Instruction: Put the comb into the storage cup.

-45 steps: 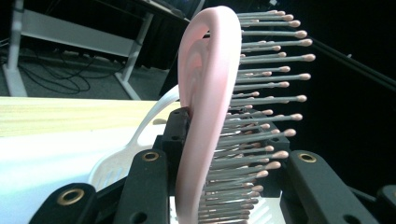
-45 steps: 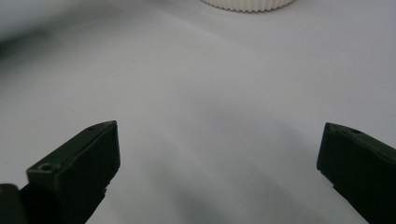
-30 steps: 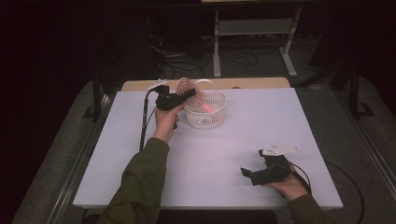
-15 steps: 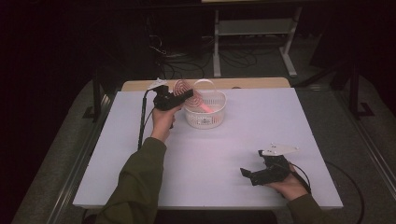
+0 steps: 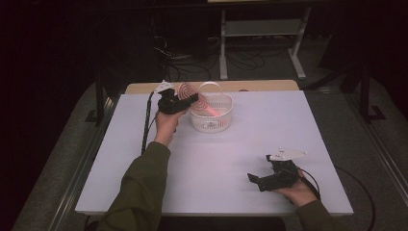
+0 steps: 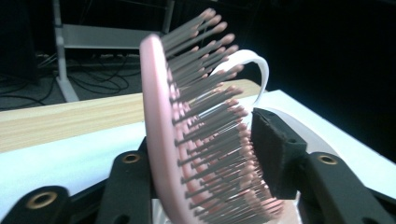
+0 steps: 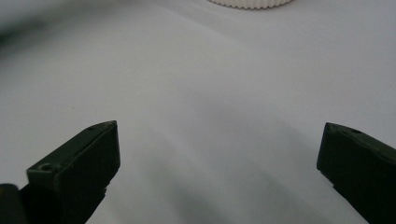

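- L hand-held gripper (image 5: 190, 100) view: pink brush (image 6: 196, 130) between jaws, which have just been opening — bristles by one pad, grip unclear.
- High view: brush over white basket (image 5: 211, 120).
- R hand-held gripper (image 5: 257, 179) — jaws wide, empty, on desk (image 5: 231, 159).

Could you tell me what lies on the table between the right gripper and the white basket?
Nothing: in the high view, bare white table separates the right gripper from the basket.

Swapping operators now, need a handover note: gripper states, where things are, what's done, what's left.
Left gripper: at the white ribbed plastic basket, jaws just been opening, with the pink plastic hairbrush still between them; bristles face the right-hand pad, grip looks slack.
Right gripper: open, nothing held, resting on the white table near the front edge.
Done: the brush appears brought over the basket.
Left, probably: finish releasing so it settles inside, then pull the left gripper back.
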